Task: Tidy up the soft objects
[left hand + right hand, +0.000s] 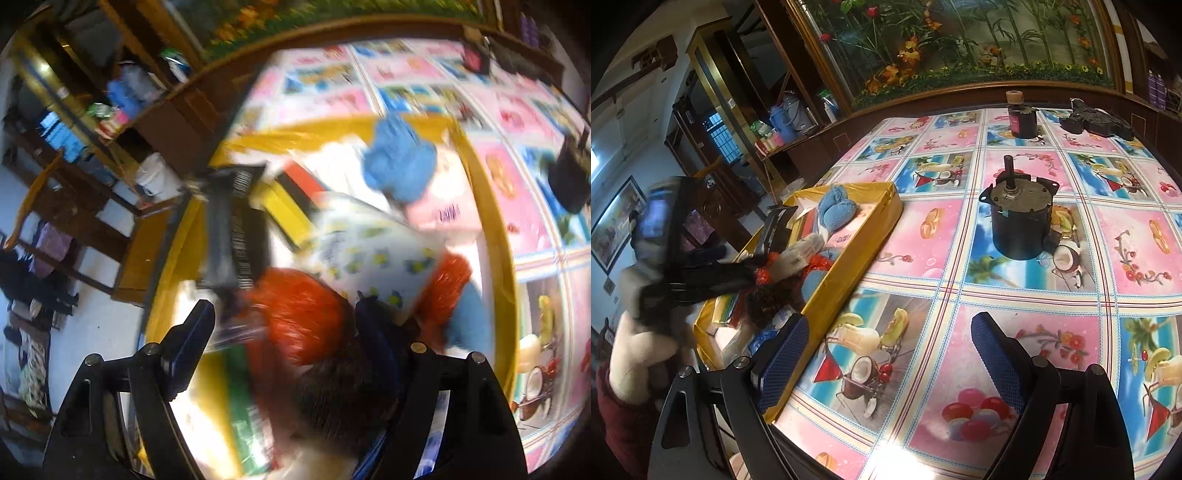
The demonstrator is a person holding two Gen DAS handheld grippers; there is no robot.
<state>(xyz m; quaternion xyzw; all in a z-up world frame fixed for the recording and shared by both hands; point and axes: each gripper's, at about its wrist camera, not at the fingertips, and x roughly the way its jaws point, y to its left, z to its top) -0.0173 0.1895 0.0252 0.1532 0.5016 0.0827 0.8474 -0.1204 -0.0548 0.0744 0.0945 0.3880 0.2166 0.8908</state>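
Left wrist view, blurred: left gripper (pixel 284 314) spread wide over yellow box (pixel 495 229), nothing clamped. Red pompom (pixel 299 314) between fingers; blue knit ball (pixel 400 162) toward far end. Long axis of box running away from camera.

Right wrist view: right gripper (pixel 890 350) spread apart, empty, above tablecloth (pixel 979 354). Box at left table edge; open cloth rightward up to black motor (pixel 1019 221).

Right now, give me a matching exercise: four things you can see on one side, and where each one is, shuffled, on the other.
Things:
1. blue knitted bundle
2. black motor
3. left gripper
4. right gripper

Places:
A. over the bare tablecloth, nothing between its fingers
B. standing on the tablecloth, outside the box
C. reaching into the gold box
D. lying in the box's far end

Pairs: 1-D, 2-B, 3-C, 4-A
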